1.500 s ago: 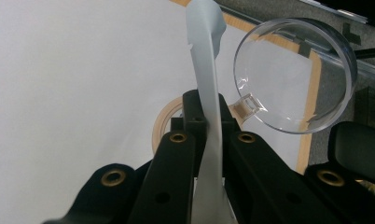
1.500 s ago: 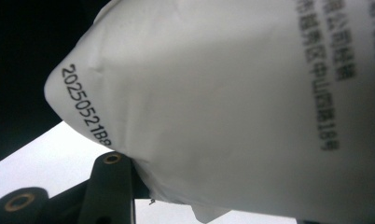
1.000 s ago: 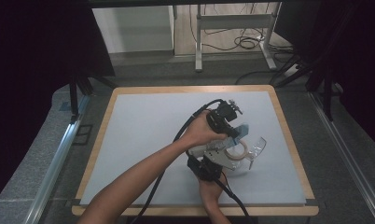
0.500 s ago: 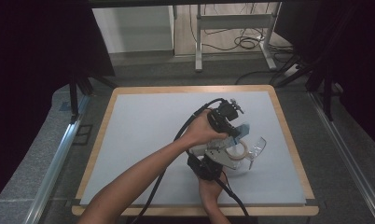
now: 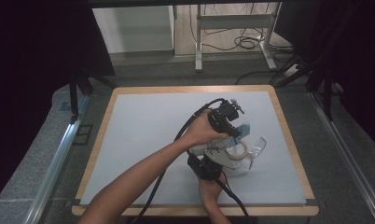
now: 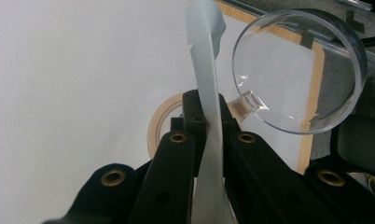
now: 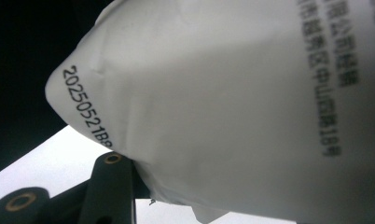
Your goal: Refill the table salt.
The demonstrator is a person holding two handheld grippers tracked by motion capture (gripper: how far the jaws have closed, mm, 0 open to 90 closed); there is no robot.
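Note:
A pale packet is held between both grippers above the table's right half. In the left gripper view I see the packet edge-on as a thin strip, and my left gripper is shut on it. In the high view, my left gripper reaches in from above and left. My right gripper comes up from the front edge. Its own view shows the white packet with a black printed date code, swollen against the one jaw in sight and gripped. A clear round cup with a small handle lies just beyond.
A tan tape roll lies on the white mat under the grippers, with the clear cup at its right. A wooden rim frames the mat. Black cables trail from both grippers toward the front edge.

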